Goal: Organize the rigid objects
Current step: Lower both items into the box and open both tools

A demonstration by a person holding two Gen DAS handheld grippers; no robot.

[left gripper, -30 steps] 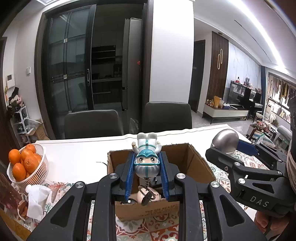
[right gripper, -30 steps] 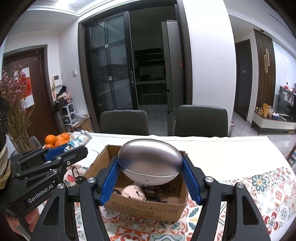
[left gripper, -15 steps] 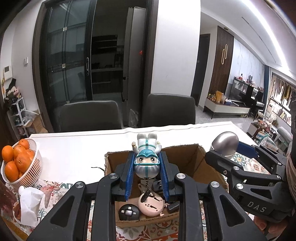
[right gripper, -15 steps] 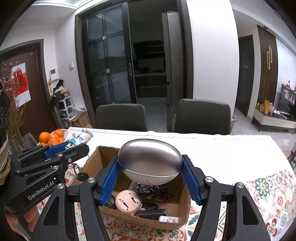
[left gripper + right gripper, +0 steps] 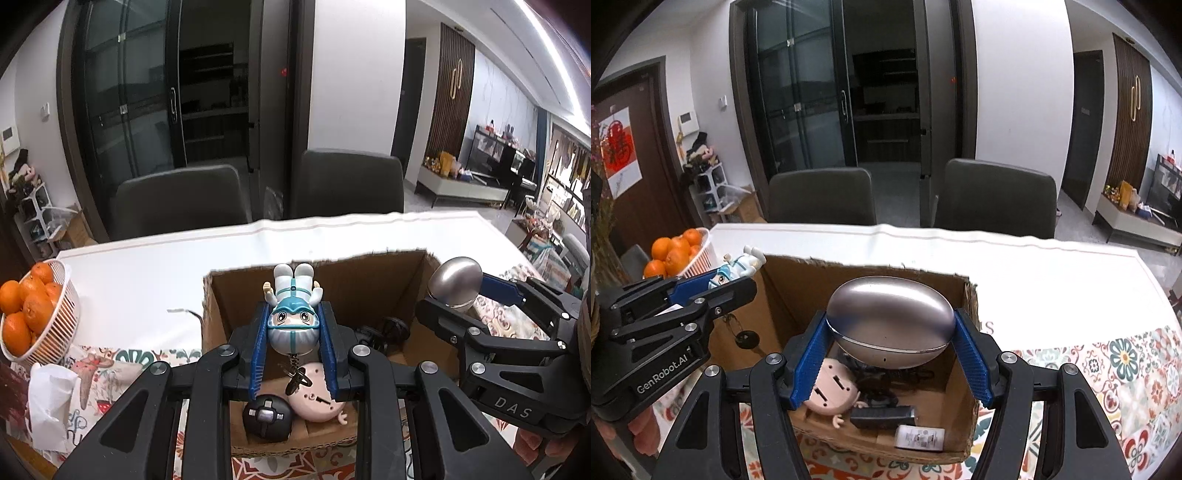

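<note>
Both grippers were loaded above the open cardboard box (image 5: 369, 280). Between the blue pads of the left gripper (image 5: 293, 345) a small toy figure (image 5: 293, 317) was clamped head-down toward the camera, its keychain clip dangling below the jaws. The right gripper (image 5: 890, 349) had its jaws closed on a silver egg-shaped case (image 5: 890, 326). Beneath the jaws, inside the box, lay a pink round toy (image 5: 831, 389), a black round gadget (image 5: 266, 417) and a black adapter (image 5: 882, 416).
</note>
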